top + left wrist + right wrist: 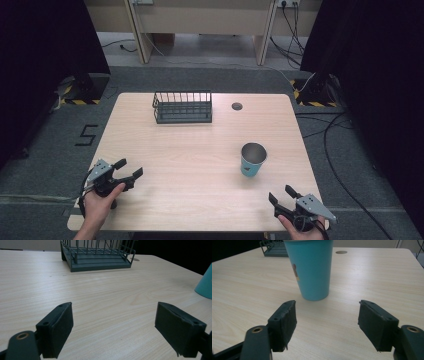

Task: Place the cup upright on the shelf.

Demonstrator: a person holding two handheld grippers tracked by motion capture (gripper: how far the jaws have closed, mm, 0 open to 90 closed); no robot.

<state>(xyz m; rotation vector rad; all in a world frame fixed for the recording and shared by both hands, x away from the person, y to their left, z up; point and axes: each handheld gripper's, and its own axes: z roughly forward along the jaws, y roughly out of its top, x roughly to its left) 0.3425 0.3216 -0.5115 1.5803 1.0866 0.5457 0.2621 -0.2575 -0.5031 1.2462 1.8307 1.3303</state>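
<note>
A pale wood worktop [200, 165] carries a teal cup [252, 160] and a dark wire rack [183, 106]. Both tongs gape wide, holding nothing. The cup stands upright just ahead of the right tongs [283, 196] (their view reveals a small printed figure); the rack lies well beyond the left tongs [127, 169].

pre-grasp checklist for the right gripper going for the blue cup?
1. Right gripper open: ok, jaws stand wide apart.
2. Blue cup upright on the table: ok.
3. Cup lined up ahead of the right gripper: ok, it stands just beyond the jaws, a little left of centre in the right gripper view.
4. Path to the cup free: ok, bare wood between.
5. Left gripper out of the way: ok, open at the table's near left.
6. Cup contents: cannot tell.
7. Wire rack clear of the cup: ok, far side.
</note>
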